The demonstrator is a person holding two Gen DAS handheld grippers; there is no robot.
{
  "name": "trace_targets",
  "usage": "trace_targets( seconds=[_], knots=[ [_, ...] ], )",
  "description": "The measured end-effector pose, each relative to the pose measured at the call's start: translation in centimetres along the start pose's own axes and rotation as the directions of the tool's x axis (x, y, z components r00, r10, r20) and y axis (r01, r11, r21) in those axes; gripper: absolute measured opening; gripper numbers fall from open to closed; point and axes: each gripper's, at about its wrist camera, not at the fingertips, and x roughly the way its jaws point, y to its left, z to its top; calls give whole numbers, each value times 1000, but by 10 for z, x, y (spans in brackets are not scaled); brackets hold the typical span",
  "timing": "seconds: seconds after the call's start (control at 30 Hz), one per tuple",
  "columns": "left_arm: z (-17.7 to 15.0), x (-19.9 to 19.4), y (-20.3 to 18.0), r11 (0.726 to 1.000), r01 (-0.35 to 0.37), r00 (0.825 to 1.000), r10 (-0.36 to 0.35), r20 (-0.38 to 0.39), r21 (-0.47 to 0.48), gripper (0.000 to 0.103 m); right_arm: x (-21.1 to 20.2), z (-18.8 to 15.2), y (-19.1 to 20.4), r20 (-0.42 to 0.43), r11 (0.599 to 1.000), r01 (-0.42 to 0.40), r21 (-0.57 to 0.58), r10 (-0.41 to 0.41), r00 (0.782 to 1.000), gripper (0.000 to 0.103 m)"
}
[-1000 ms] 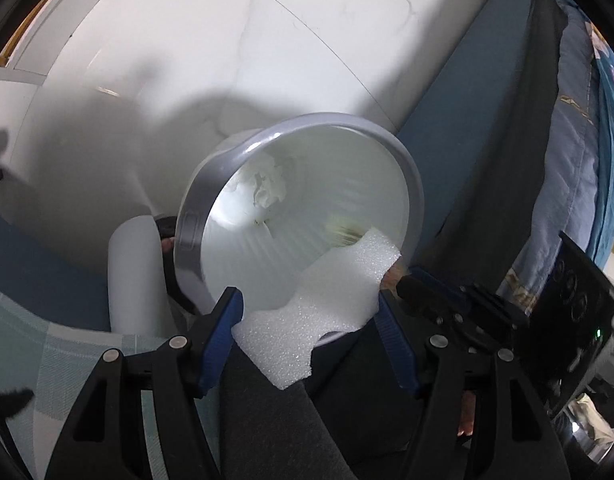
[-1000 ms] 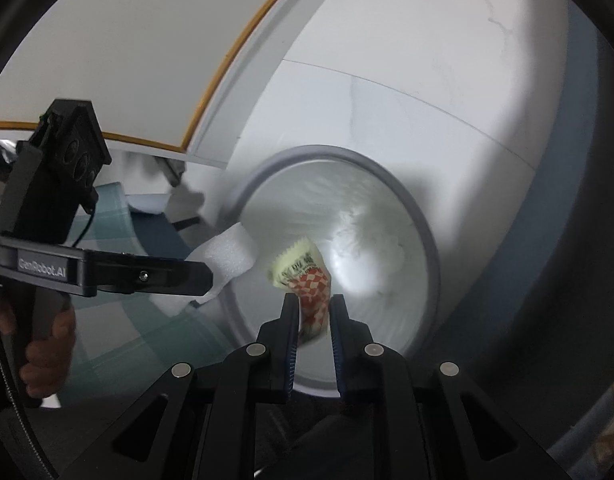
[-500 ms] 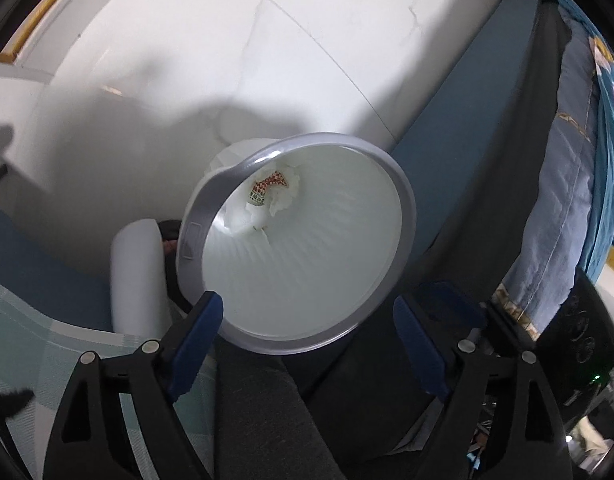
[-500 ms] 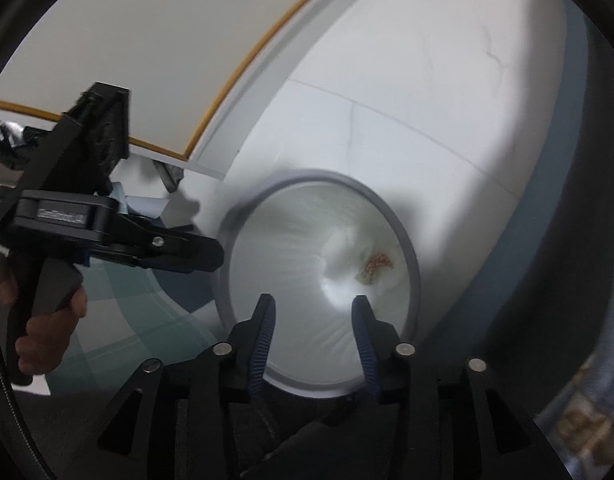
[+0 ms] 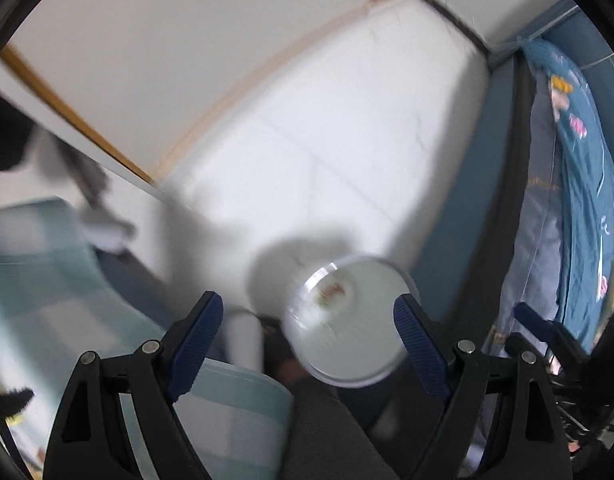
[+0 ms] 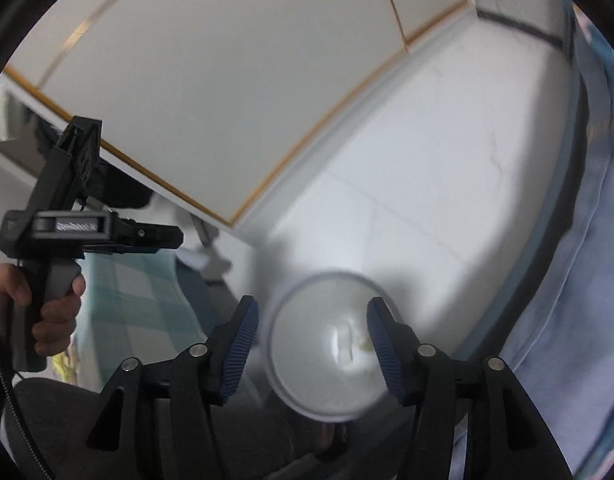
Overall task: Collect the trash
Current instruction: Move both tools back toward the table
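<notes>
A white round trash bin [image 5: 349, 360] stands on the floor below both grippers. Blurred at its bottom lie a red-and-white wrapper [image 5: 332, 293] and pale scraps [image 6: 349, 346]. My left gripper [image 5: 307, 312] hangs high above the bin, open, with nothing between its blue pads. The right wrist view shows the bin [image 6: 327, 396] between the fingers of my right gripper [image 6: 313, 309]. Its jaws are opening and hold nothing. The left gripper [image 6: 155, 237] also shows at the left of that view, held by a hand [image 6: 51, 312].
A bed with a teal checked cover [image 5: 47, 300] lies at the left. Blue patterned bedding [image 5: 579, 200] hangs at the right. White floor tiles [image 5: 327, 160] run up to a white cabinet with wood trim [image 5: 147, 60]. A grey trouser leg [image 5: 327, 432] is below the bin.
The left gripper let go of a white foam piece and the right of the wrapper; both went into the bin. Both grippers opened and rose, so the bin looks smaller.
</notes>
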Motion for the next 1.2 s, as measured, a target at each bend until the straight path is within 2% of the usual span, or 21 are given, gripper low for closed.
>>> trace_targets(
  seconds=[0.1,0.2,0.3,0.37,0.4,0.47,0.53,0.63,0.67,0.7,0.77,0.83,0.87,0.93,1.03,1.2],
  knots=[
    [-12,-43,7,999,-22,990,25,137,-26,85,-29,10,22,66,998,-10,-66,14,998,59],
    [-33,-91,18,996,-28,954,51,296,-79,85,-56,21,40,126,995,-37,-98,49,991,62],
    [-68,-142,30,986,8,884,72,462,-169,85,-82,26,66,195,987,-61,-148,89,977,67],
    [-89,-165,41,973,20,843,107,527,-230,85,-98,28,85,235,978,-77,-195,122,964,70],
    [-95,-172,42,967,19,829,127,545,-254,85,-104,28,97,257,971,-79,-225,137,957,72],
    [-115,-190,54,950,8,781,190,595,-313,85,-111,24,120,279,960,-85,-267,161,947,72],
    [-136,-205,63,933,-23,737,258,625,-358,85,-119,19,143,290,944,-107,-313,202,936,73],
    [-163,-225,80,911,-41,688,324,649,-411,91,-130,11,174,300,918,-136,-373,258,918,75],
    [-166,-230,83,904,-39,678,337,654,-425,93,-133,9,181,302,910,-140,-390,270,914,76],
    [-180,-236,92,892,-32,657,359,662,-452,94,-137,5,194,303,895,-148,-420,292,907,77],
    [-197,-245,103,869,-18,630,394,669,-495,94,-142,-2,215,303,869,-161,-468,329,894,77],
    [-213,-257,111,848,-3,610,421,671,-530,94,-146,-9,238,300,834,-179,-522,376,876,82],
    [-226,-261,118,829,-8,586,457,669,-560,94,-149,-12,246,301,822,-183,-540,391,870,83],
    [-247,-270,116,815,-30,531,504,681,-579,96,-149,-20,268,301,797,-180,-576,411,860,88],
    [-268,-276,118,792,-48,472,555,685,-609,102,-139,-27,297,252,768,-207,-606,432,866,88],
    [-290,-283,134,757,-70,419,614,669,-650,102,-134,-40,339,214,710,-238,-663,484,849,88]
  ],
)
